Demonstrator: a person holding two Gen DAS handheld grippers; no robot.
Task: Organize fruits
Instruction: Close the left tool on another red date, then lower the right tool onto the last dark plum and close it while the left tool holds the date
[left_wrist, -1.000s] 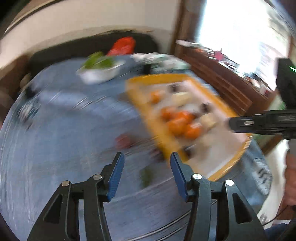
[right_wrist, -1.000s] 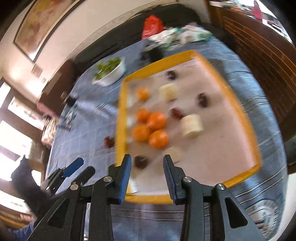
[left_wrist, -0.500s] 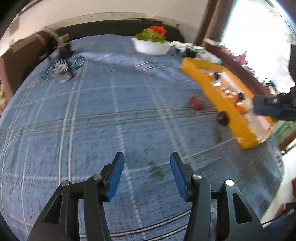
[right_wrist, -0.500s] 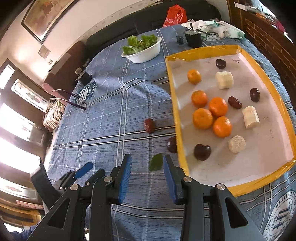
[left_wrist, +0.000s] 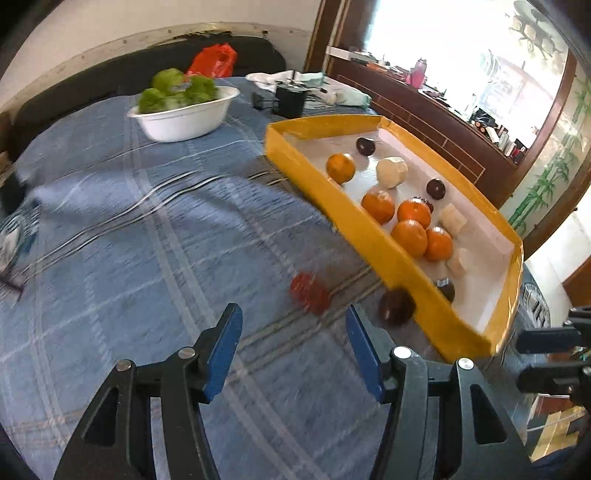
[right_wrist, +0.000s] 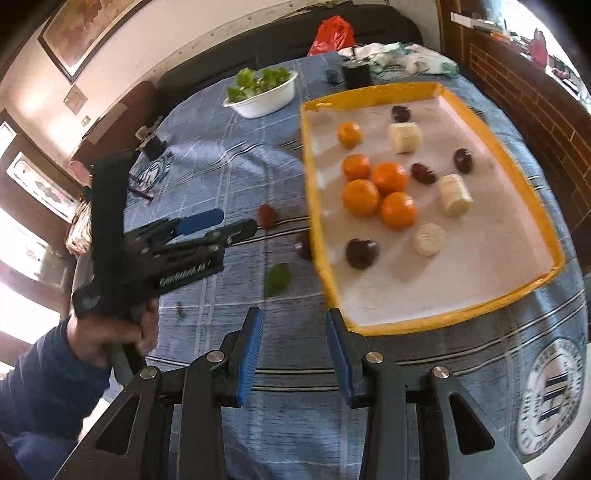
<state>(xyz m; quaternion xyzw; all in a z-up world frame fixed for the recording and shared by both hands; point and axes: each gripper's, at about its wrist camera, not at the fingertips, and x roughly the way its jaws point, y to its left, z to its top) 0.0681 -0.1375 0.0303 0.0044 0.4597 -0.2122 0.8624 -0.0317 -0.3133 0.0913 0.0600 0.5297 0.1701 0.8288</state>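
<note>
The left hand-held gripper (left_wrist: 293, 349) hangs over the blue checked cloth of the table (left_wrist: 147, 236), its jaws opening with nothing between them. Just ahead of its fingertips lies a small red fruit (left_wrist: 309, 293), blurred, and a little to the right of that a dark plum (left_wrist: 396, 306) sits on the cloth, touching the outer wall of the yellow tray (left_wrist: 388, 254). The tray stretches away ahead and to the right of this gripper.

The right hand-held gripper (right_wrist: 293, 350) hovers over the cloth near the tray's front left corner, jaws a modest way apart and empty. Its view looks down into the tray — five oranges (right_wrist: 373, 188), four of them bunched together, three pale banana pieces (right_wrist: 454, 194) and several dark plums (right_wrist: 362, 253) spread over the white floor. The left view shows the same fruit from a lower angle, half hidden by the tray wall.

Only the right view shows a green leaf (right_wrist: 277, 278) on the cloth ahead and slightly left of its fingertips, and the person's hand (right_wrist: 110, 334) in a dark blue sleeve (right_wrist: 44, 373) gripping the left tool's handle. Only the left view shows a bright window (left_wrist: 461, 55) beyond the tray.

Far ahead of both grippers stands a white bowl (left_wrist: 184, 118) of greens, with a red bag (right_wrist: 330, 33) behind it.
</note>
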